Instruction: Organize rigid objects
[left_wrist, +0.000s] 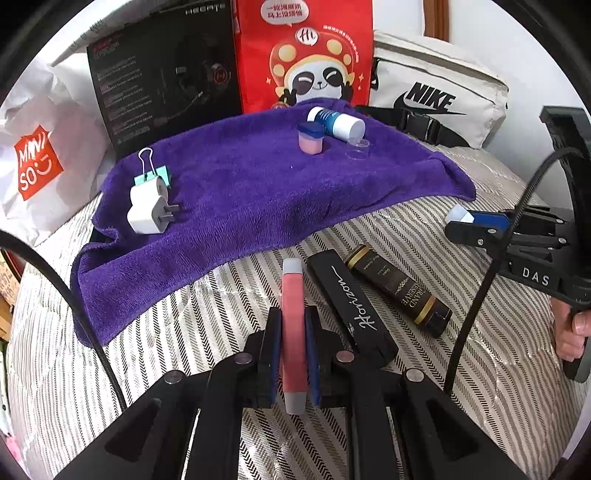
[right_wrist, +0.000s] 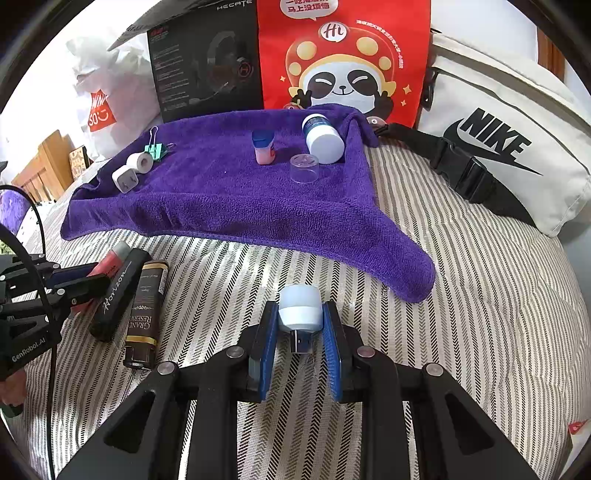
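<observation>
Left gripper (left_wrist: 291, 354) clamped tight on pink tube (left_wrist: 293, 332), lower centre, over striped bed (left_wrist: 424, 406). Right gripper (right_wrist: 299, 332) closed on white USB light (right_wrist: 300, 308), lower centre. Mid-transfer, probably; next likely needs carrying both up-frame onto purple towel (left_wrist: 240, 206).

Ahead of my jaws I see a striped quilted bedspread (right_wrist: 461, 280) in bright daylight, ending at a white wall (left_wrist: 517, 48). Wooden furniture (right_wrist: 40, 166) stands far off to the left.
</observation>
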